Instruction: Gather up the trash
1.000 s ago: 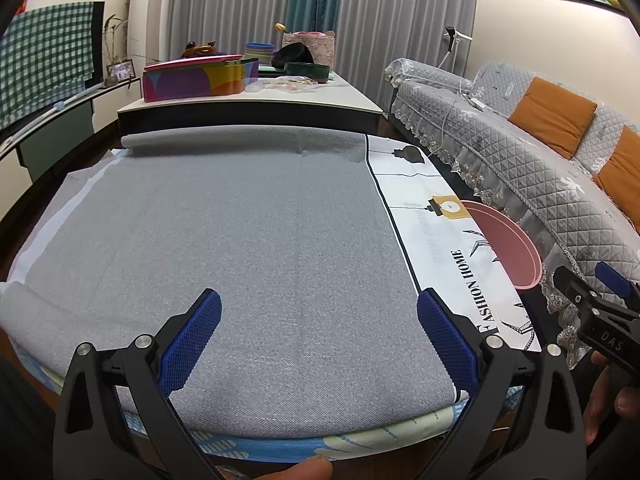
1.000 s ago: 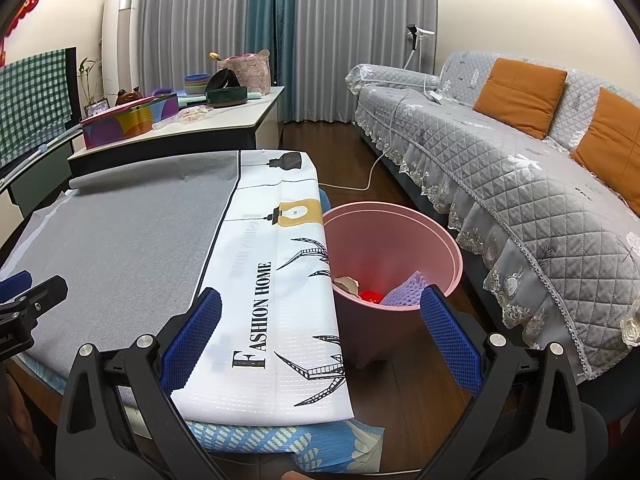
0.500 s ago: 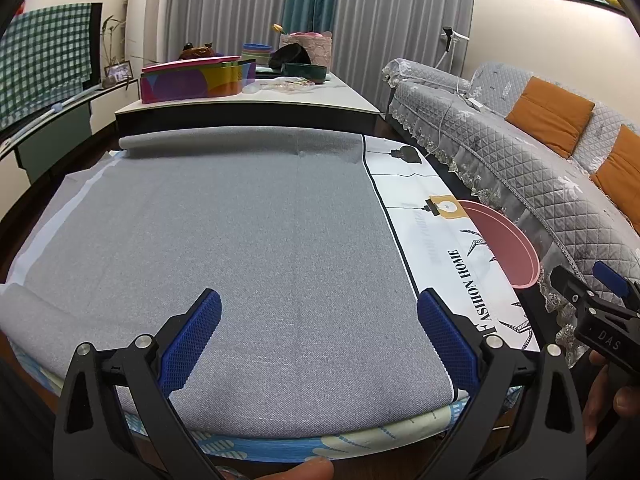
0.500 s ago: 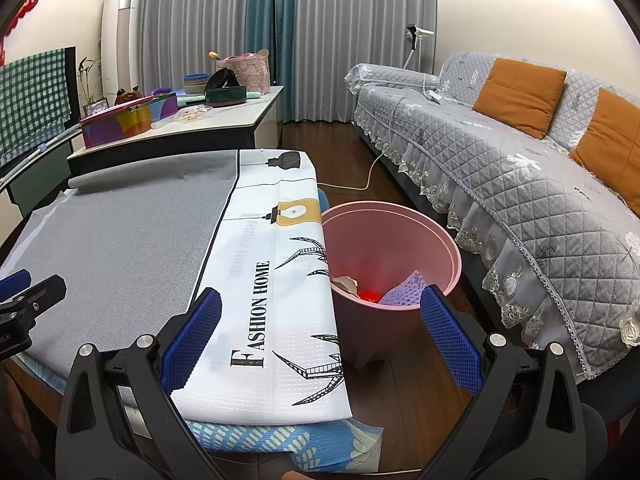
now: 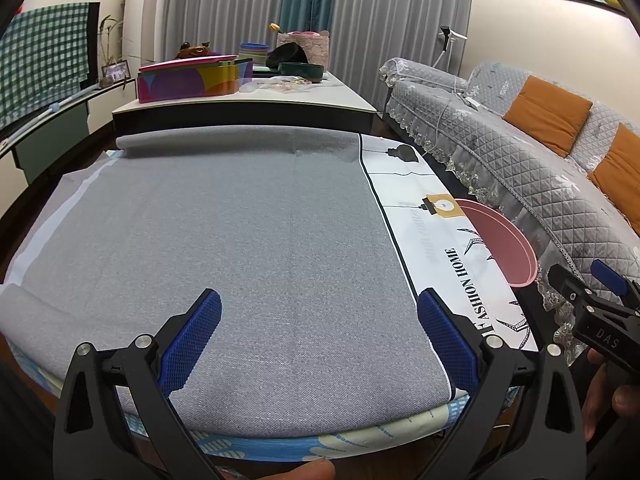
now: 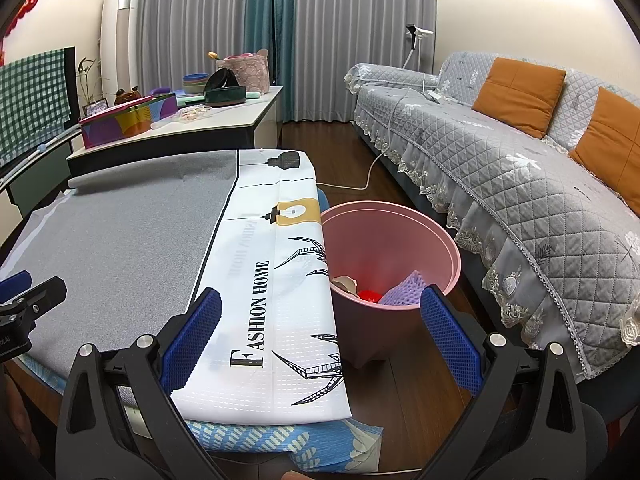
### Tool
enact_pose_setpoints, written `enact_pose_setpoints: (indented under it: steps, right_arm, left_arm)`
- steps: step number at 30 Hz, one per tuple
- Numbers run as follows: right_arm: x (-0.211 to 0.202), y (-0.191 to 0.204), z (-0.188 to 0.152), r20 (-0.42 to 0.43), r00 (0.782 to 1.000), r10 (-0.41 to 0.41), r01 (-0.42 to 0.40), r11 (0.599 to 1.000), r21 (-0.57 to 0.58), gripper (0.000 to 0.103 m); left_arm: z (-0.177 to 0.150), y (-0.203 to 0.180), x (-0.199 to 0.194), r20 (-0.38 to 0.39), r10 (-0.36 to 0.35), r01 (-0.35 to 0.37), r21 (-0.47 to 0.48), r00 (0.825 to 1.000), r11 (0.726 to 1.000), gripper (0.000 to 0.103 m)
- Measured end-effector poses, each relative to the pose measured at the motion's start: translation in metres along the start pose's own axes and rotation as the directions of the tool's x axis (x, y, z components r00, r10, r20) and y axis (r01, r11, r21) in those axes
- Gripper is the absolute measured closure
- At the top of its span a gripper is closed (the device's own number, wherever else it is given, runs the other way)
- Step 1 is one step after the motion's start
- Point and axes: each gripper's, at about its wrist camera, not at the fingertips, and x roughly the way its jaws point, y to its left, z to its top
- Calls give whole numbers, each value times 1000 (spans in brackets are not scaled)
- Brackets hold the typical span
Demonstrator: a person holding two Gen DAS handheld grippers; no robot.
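Holding crumpled paper, red and purple scraps, the pink bin sits beyond 2 wide, empty tongs.

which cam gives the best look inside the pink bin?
Right wrist. It looks down into the pink bin, showing its full rim and the trash at the bottom: purple mesh, something red, a crumpled beige scrap. Left wrist catches only part of the rim past the tablecloth; contents hidden.
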Motion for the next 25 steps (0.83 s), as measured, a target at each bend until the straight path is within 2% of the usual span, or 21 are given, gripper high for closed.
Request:
enact_pose_setpoints:
  steps: [25]
  right_arm:
    - [0,1,0,-1,1000,0,0,1000,0,5]
  left_arm:
    - [-2,-2,4,-24,-18,19,15,1000,1000,8]
